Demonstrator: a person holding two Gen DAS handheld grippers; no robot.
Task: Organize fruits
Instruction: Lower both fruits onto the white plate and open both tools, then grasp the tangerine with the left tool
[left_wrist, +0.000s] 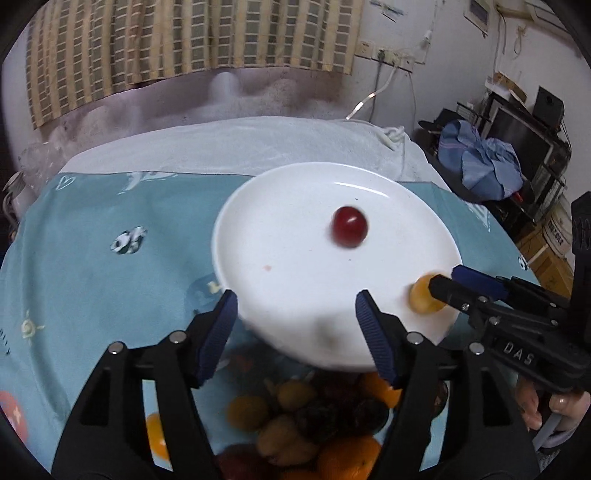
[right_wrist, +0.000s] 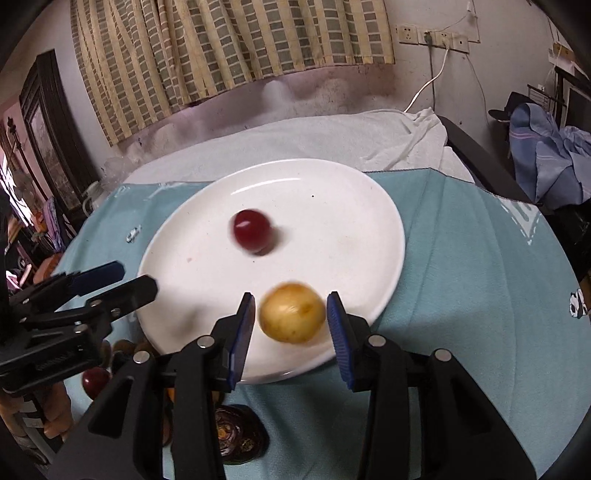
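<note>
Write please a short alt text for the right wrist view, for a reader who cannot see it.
The open right gripper frames a yellow fruit on the near part of a white plate, pads not touching it. A red fruit lies farther back; the left gripper reaches in from the left.

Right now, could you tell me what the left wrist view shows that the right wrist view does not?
Only the left wrist view shows the pile of mixed fruit heaped below the plate, and a panda print left of the plate.

Only the right wrist view shows the gap between the right gripper's pads and the yellow fruit, plus a dark framed cabinet at far left.

Both show the white plate, the red fruit on it, the yellow fruit, both grippers open, and the teal cloth.
</note>
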